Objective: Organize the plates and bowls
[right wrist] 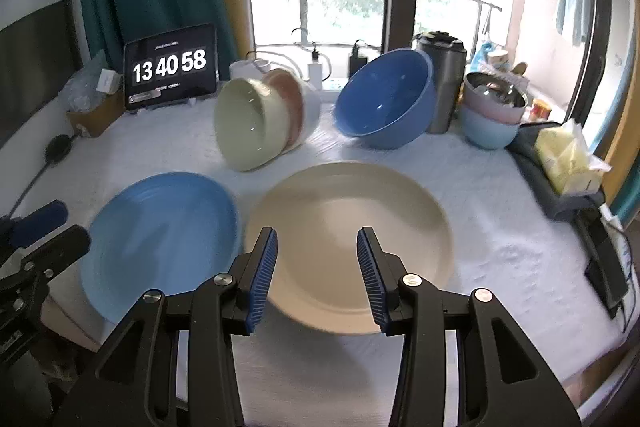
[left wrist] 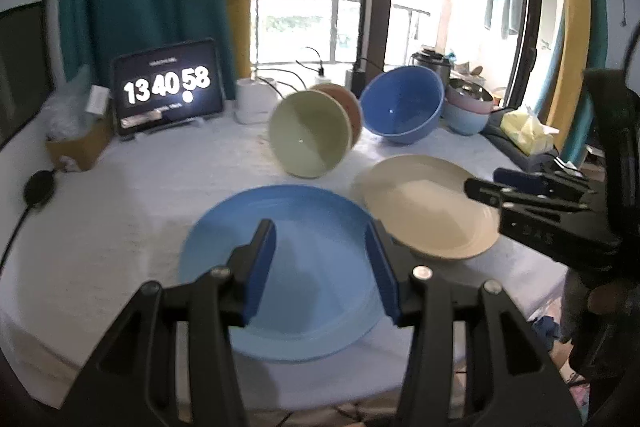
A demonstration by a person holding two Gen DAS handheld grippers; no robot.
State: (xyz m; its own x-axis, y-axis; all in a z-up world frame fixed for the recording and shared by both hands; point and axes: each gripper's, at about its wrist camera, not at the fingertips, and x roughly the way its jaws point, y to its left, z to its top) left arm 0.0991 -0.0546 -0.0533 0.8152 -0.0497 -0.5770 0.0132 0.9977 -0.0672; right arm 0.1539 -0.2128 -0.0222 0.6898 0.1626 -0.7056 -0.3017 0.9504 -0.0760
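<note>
The left tongs (left wrist: 320, 255) are spread wide and hold nothing; the blue plate (left wrist: 280, 267) lies flat on the tabletop (left wrist: 140, 211) directly under and ahead of them. The right tongs (right wrist: 318, 259) are also spread and empty, above the near part of the cream plate (right wrist: 352, 227). The two plates lie side by side, blue to the left, almost touching. So each tongs has its own plate nearest. Farther back, a green bowl (right wrist: 248, 123) leans on its side with other bowls nested behind it, and a big blue bowl (right wrist: 388, 103) is tilted too.
</note>
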